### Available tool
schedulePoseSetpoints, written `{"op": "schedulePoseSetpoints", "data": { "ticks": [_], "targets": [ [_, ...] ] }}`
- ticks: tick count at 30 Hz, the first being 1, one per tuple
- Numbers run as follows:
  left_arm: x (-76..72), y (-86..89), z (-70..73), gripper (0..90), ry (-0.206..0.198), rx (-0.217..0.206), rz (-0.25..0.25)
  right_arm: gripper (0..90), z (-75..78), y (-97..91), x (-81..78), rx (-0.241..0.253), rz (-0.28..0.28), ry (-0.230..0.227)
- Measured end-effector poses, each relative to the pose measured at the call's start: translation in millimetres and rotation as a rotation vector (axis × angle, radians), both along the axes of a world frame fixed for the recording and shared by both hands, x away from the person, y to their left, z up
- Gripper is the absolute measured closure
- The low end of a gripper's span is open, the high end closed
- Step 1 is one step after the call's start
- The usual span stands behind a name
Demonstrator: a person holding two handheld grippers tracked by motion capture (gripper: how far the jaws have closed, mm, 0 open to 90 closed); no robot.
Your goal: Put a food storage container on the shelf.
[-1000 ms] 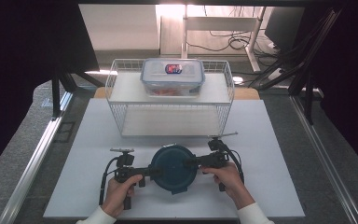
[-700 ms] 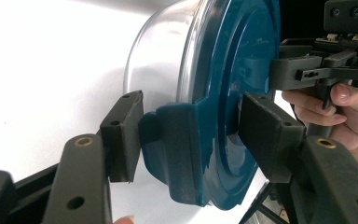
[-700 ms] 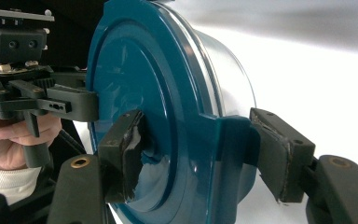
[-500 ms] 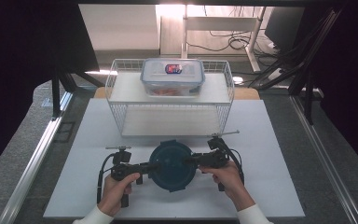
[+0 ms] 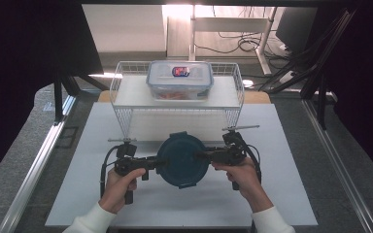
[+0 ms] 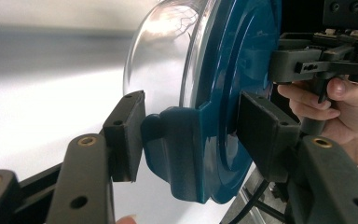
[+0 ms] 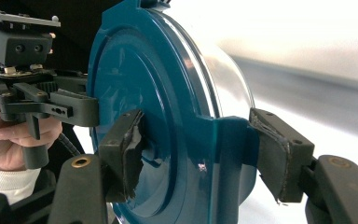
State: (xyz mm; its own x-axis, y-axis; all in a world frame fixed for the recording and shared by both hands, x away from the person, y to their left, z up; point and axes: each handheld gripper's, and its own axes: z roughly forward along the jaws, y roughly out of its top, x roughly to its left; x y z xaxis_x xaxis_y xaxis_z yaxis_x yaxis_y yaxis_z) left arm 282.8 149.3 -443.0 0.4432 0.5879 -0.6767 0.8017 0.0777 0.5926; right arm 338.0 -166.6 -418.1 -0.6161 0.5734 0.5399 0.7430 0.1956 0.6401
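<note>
You held a round bowl (image 5: 182, 160) with a blue lid between your two grippers, over the middle of the white board (image 5: 296, 165), nearer its front edge. Your left gripper (image 5: 151, 162) clamped the lid's clip on the bowl's left side. In the left gripper view, one pad (image 6: 127, 133) pressed the clip (image 6: 177, 149) and the other pad pressed the flat top of the lid. Your right gripper (image 5: 208, 156) clamped the clip on the bowl's right side the same way, with one pad (image 7: 123, 151) on the lid's top and one on the clip (image 7: 233, 140). The bowl looked lifted off the board, though that was hard to tell from above. A wire basket (image 5: 126, 114) stood at the board's back edge. A clear box (image 5: 179, 80) with a lid sat on top of the basket, in the middle.
</note>
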Motion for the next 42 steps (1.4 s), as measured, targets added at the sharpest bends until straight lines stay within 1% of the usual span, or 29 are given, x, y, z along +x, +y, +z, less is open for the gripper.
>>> {"op": "schedulePoseSetpoints", "data": {
  "ticks": [1,2,4,5,6,7,9,10,11,12,13,14,15,17,18,19,20,23,24,25,27,28,29,31,32,36,38,40,42],
  "targets": [
    [1.4,0.7,4.3,43.5,-0.007,0.0,-0.003,37.1,3.2,0.0,0.5,0.001,-0.002,-0.008],
    [1.4,0.7,4.3,43.6,-0.007,0.0,-0.003,37.1,3.2,0.0,0.5,0.001,-0.002,-0.008],
    [3.9,1.7,13.5,43.8,-0.024,-0.002,-0.008,37.1,13.8,0.4,0.7,0.005,-0.007,-0.029],
    [3.9,1.7,13.5,43.8,-0.024,-0.002,-0.008,37.1,13.8,0.4,0.7,0.005,-0.007,-0.029],
    [4.7,1.9,17.0,43.8,-0.029,-0.002,-0.01,37.1,17.3,0.4,0.7,0.005,-0.009,-0.034],
    [5.4,2.0,21.4,43.8,-0.036,-0.001,-0.01,37.1,24.6,0.5,1.1,0.009,-0.011,-0.047],
    [6.7,2.3,27.5,43.9,-0.045,0.001,-0.01,37.1,26.8,0.4,1.5,0.009,-0.011,-0.048],
    [7.3,2.6,29.5,43.9,-0.048,0.002,-0.009,37.1,32.1,0.6,2.6,0.015,-0.015,-0.053],
    [8.7,3.3,34.5,43.9,-0.055,0.001,-0.011,37.0,34.7,0.9,3.3,0.015,-0.015,-0.054],
    [8.7,3.3,34.5,44.1,-0.055,0.001,-0.011,37.0,34.7,0.9,3.3,0.015,-0.015,-0.054],
    [9.7,4.0,37.4,44.3,-0.059,-0.002,-0.012,37.1,40.6,1.4,5.0,0.015,-0.014,-0.062],
    [10.7,5.1,39.7,44.3,-0.061,-0.008,-0.015,37.1,40.6,1.4,5.0,0.015,-0.014,-0.062],
    [12.5,7.0,43.8,45.1,-0.065,-0.018,-0.018,37.1,45.6,1.8,6.1,0.019,-0.015,-0.065],
    [14.3,8.0,49.2,45.1,-0.075,-0.015,-0.02,37.1,51.1,2.8,7.8,0.022,-0.017,-0.071],
    [14.3,8.0,49.2,45.1,-0.075,-0.015,-0.02,37.1,53.9,3.2,8.8,0.022,-0.016,-0.075],
    [16.4,8.9,55.8,45.1,-0.084,-0.014,-0.018,37.0,56.8,3.7,9.9,0.025,-0.016,-0.076],
    [16.4,8.9,55.8,45.2,-0.084,-0.014,-0.018,37.1,60.3,4.2,11.3,0.026,-0.018,-0.08],
    [21.4,11.6,67.3,45.2,-0.094,-0.016,-0.013,37.0,67.8,5.9,14.8,0.036,-0.024,-0.081],
    [21.4,11.6,67.3,45.2,-0.094,-0.016,-0.013,37.0,71.5,6.8,16.5,0.035,-0.023,-0.085],
    [22.9,12.7,70.1,45.2,-0.098,-0.014,-0.017,37.0,71.5,6.8,16.5,0.035,-0.023,-0.085],
    [26.9,15.3,77.7,45.3,-0.107,-0.018,-0.019,37.1,80.1,9.0,19.6,0.031,-0.021,-0.099],
    [26.9,15.3,77.7,45.3,-0.107,-0.018,-0.019,37.1,80.1,9.0,19.6,0.031,-0.021,-0.099],
    [29.1,16.4,82.4,45.3,-0.114,-0.019,-0.019,37.1,87.0,10.8,21.8,0.03,-0.024,-0.107],
    [32.6,17.3,88.0,45.3,-0.118,-0.021,-0.021,37.1,91.9,11.6,23.7,0.031,-0.024,-0.115],
    [32.6,17.3,88.0,45.3,-0.118,-0.021,-0.021,37.1,91.9,11.6,23.7,0.031,-0.024,-0.115],
    [39.3,18.4,95.8,45.7,-0.12,-0.03,-0.03,37.1,104.9,12.1,31.0,0.039,-0.036,-0.129],
    [43.2,18.5,103.3,45.9,-0.126,-0.022,-0.037,37.1,109.9,11.9,34.8,0.04,-0.033,-0.133],
    [44.8,19.0,109.2,45.9,-0.139,-0.015,-0.034,37.1,115.5,12.3,38.9,0.045,-0.028,-0.132],
    [47.8,20.0,115.3,45.9,-0.141,-0.014,-0.032,37.2,119.7,13.0,41.5,0.048,-0.025,-0.135]
  ]
}}
